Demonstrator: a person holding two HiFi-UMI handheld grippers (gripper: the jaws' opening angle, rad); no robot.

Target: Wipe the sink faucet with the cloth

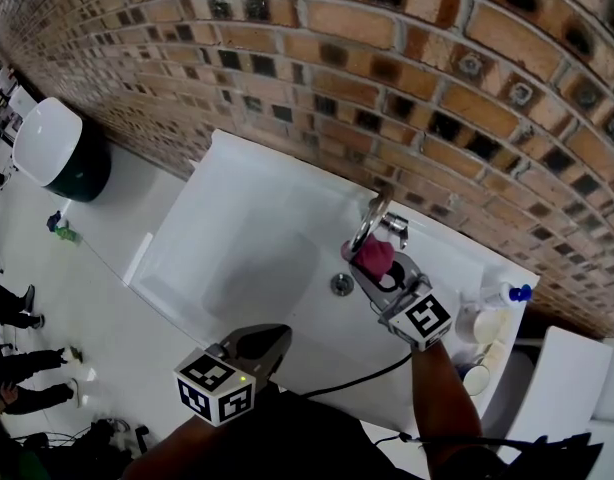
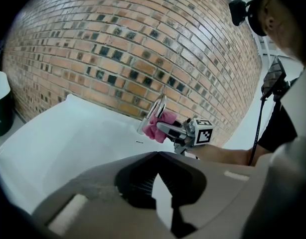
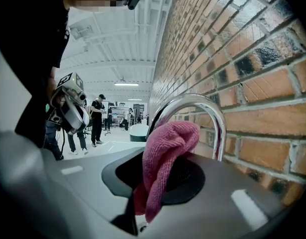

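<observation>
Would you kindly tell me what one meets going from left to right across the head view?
White-lidded dark green bin → left gripper → sink drain → pink cloth → blue-capped bottle.

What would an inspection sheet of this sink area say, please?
Surface: white sink, bare basin, drain visible.
Job's things: pink cloth against the curved chrome faucet.
Clutter: blue-capped bottle and white containers at the sink's right end.
Grippers: right gripper shut on the cloth; left gripper shut, empty, over the sink's near edge.
Cables: black cable trailing from the right gripper.
Surroundings: brick wall behind; white-lidded bin and people at left.
</observation>
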